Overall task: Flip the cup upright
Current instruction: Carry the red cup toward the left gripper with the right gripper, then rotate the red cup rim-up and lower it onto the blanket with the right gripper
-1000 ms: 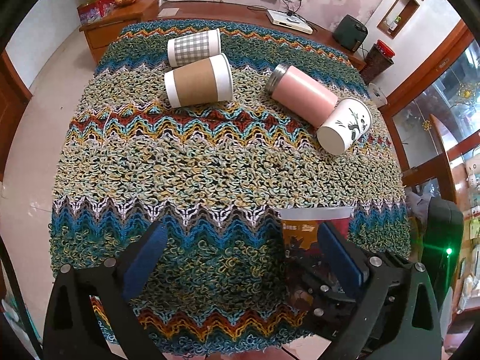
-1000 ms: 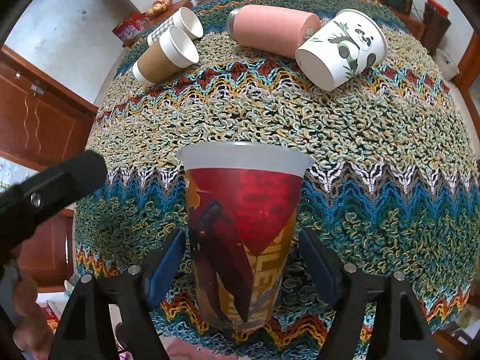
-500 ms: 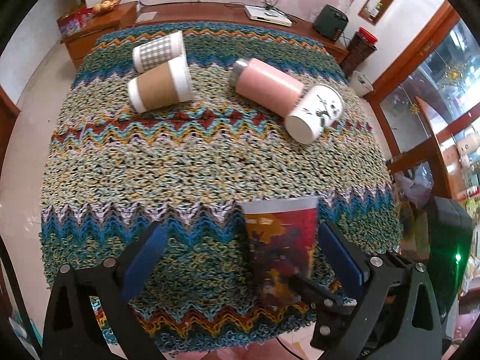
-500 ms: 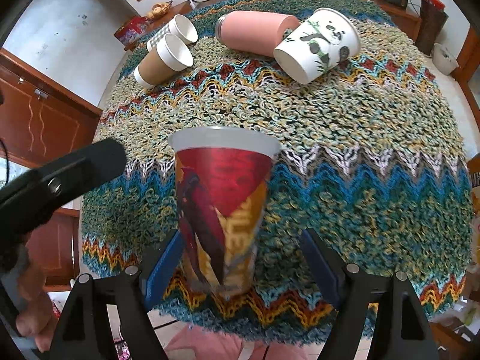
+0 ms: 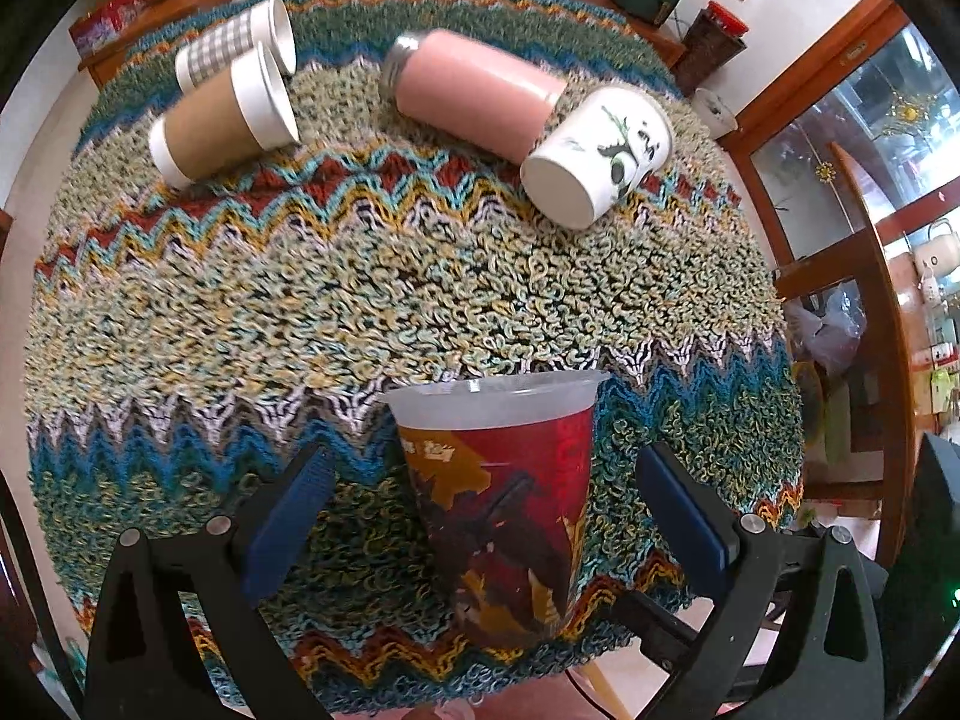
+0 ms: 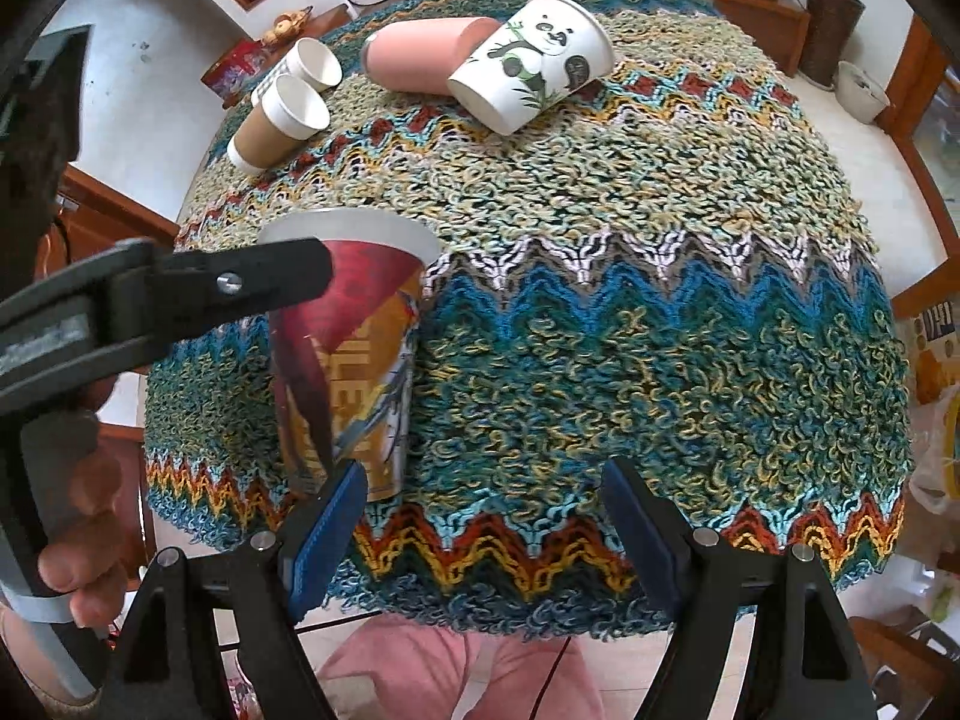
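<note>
A red and gold printed plastic cup (image 5: 507,498) stands upright, mouth up, near the front edge of the knitted cloth (image 5: 360,276). It also shows in the right wrist view (image 6: 348,354). My left gripper (image 5: 489,519) is open, its blue pads on either side of the cup with gaps on both sides. My right gripper (image 6: 480,522) is open and empty, to the right of the cup. The left gripper's arm crosses in front of the cup in the right wrist view.
Lying on their sides at the back of the cloth are a brown-sleeved paper cup (image 5: 225,120), a checked cup (image 5: 237,39), a pink tumbler (image 5: 474,87) and a panda cup (image 5: 600,159). The table's front edge is just below the grippers.
My left gripper has moved right so its open jaws now straddle the upright cup. My right gripper, which had the cup between its pads, has shifted right and away from it.
</note>
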{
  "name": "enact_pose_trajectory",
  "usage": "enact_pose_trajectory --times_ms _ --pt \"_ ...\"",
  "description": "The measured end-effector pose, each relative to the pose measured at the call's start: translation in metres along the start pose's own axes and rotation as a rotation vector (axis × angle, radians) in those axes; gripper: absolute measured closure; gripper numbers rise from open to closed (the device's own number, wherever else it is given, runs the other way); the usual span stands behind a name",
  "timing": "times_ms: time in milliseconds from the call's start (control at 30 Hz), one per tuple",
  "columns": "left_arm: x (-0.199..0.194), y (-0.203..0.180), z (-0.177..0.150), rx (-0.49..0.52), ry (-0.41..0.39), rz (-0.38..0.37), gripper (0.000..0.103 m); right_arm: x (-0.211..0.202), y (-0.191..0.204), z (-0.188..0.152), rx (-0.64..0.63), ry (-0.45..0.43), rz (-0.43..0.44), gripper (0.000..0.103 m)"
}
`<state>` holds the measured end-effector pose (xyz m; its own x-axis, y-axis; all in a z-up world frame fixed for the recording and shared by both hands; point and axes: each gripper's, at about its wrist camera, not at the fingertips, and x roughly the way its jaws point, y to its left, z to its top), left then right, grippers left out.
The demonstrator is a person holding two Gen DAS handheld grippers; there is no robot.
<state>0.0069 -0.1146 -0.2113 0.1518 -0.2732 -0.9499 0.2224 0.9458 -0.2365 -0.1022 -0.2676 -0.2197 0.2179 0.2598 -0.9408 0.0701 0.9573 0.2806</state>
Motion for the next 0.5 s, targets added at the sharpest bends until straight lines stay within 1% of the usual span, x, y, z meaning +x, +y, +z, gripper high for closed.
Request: enact_pose_trajectory --times_ms 100,300,333,367,400,433,500 --pt "0.013 -0.001 0.001 -0.022 0.038 0.003 0.002 0.002 -0.002 0.001 0.002 0.003 -0.004 0.022" --pt "0.024 0.002 0.004 -0.064 0.068 -0.006 0.003 0.007 -0.005 -0.001 -0.004 0.014 -0.004 0.022" --pt "0.025 0.002 0.004 -0.063 0.08 -0.004 0.006 0.008 -0.004 0.0 -0.001 0.016 -0.004 0.022" --pt "0.026 0.002 0.005 -0.063 0.084 -0.003 0.012 0.008 -0.005 0.0 0.001 0.017 -0.001 0.022" --pt "0.027 0.003 0.005 -0.065 0.088 0.002 0.015 0.008 -0.006 0.0 0.003 0.016 0.001 0.022" --pt "0.029 0.003 0.005 -0.068 0.097 0.004 0.021 0.007 -0.006 0.0 0.003 0.016 0.003 0.022" --pt "0.033 0.004 0.005 -0.079 0.11 -0.003 0.023 0.006 -0.008 0.0 0.004 0.014 0.007 0.022"
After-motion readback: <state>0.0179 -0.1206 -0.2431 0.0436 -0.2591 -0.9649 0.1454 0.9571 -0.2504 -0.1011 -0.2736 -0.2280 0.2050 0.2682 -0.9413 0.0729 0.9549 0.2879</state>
